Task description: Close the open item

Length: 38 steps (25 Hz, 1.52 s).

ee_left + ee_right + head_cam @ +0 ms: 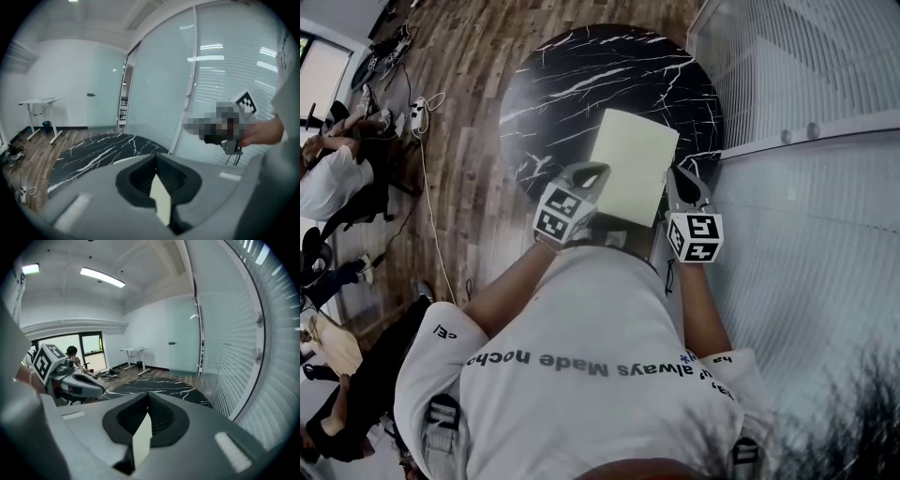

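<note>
Both tools have hold of the same thing. The left tool (592, 176) and the right tool (677, 180) are each clamped on the near edge of the pale item (633, 161), a thin yellow-green rectangle, one at each near corner. In each gripper view a sliver of that pale material sits pinched between the closed jaws, at (161, 199) on the left and at (142, 441) on the right. The item hangs up off the round black marble table (572, 84), with most of it reaching away over the tabletop's near right part and only those two corner pinches carrying it. From here I can't tell whether it is folded shut, half open or just one leaf.

My worry is the grip. Each hold is a narrow bite on a thin edge, so a small twist of either hand could let the leaf slide out. The item would then swing from the other corner, and could crease there or drop.

If the hands drift apart, the material between them goes taut and could tear or buckle. If they drift together, it bows and a cover could flop open the wrong way.

The right tool also works close to the glass partition (806, 84), so a wide swing on that side could knock it. If the item is let go this near the table's edge, it could end up on the wooden floor (469, 141).
</note>
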Motion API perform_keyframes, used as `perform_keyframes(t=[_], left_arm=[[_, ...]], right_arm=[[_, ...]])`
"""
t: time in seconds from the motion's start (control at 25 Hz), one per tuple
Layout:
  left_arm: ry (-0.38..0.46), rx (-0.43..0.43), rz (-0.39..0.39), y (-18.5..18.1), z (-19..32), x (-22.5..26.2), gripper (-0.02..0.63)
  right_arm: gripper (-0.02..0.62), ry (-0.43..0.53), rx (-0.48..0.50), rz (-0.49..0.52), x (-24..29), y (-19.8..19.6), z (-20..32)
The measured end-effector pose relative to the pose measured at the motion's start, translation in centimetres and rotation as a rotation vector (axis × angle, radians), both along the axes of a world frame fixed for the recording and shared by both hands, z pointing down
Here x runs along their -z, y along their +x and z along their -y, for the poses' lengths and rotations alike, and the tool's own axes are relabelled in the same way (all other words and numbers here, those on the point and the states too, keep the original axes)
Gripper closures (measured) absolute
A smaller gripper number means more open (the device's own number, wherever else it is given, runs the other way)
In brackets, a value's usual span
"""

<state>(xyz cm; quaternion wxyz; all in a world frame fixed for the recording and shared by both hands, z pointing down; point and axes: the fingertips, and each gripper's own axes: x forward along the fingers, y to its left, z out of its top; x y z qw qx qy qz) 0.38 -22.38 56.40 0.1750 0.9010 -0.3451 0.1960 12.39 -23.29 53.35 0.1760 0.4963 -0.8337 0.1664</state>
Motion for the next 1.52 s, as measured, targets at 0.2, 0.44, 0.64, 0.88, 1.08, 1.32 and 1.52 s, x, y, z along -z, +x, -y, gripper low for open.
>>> perform_keyframes(t=[0.2, 0.44, 0.64, 0.88, 1.08, 1.32, 1.52], left_arm=[[0.090, 0.033, -0.090, -0.1, 0.4, 6.0, 0.604], [0.158, 0.067, -0.177, -0.2, 0.3, 10.6, 0.604], [0.215, 0.068, -0.223, 0.0, 0.1, 13.7, 0.604], [0.258, 0.051, -0.232, 0.6, -0.2, 15.4, 0.604], [0.258, 0.048, -0.226, 0.7, 0.1, 15.4, 0.604], [0.245, 0.046, -0.220, 0.7, 0.4, 14.8, 0.604], [0.236, 0.042, -0.224, 0.6, 0.4, 14.6, 0.604]], right_arm=[[0.594, 0.069, 0.041, 0.031, 5.0, -1.6, -1.6], [0.594, 0.135, 0.065, 0.054, 9.6, -2.4, -3.1], [0.594, 0.196, 0.091, 0.064, 12.6, -2.8, -3.8], [0.594, 0.228, 0.094, 0.074, 13.8, -3.0, -3.8], [0.594, 0.225, 0.100, 0.067, 13.8, -3.4, -3.6], [0.594, 0.220, 0.102, 0.056, 13.3, -3.5, -3.1], [0.594, 0.214, 0.102, 0.052, 13.2, -3.7, -3.2]])
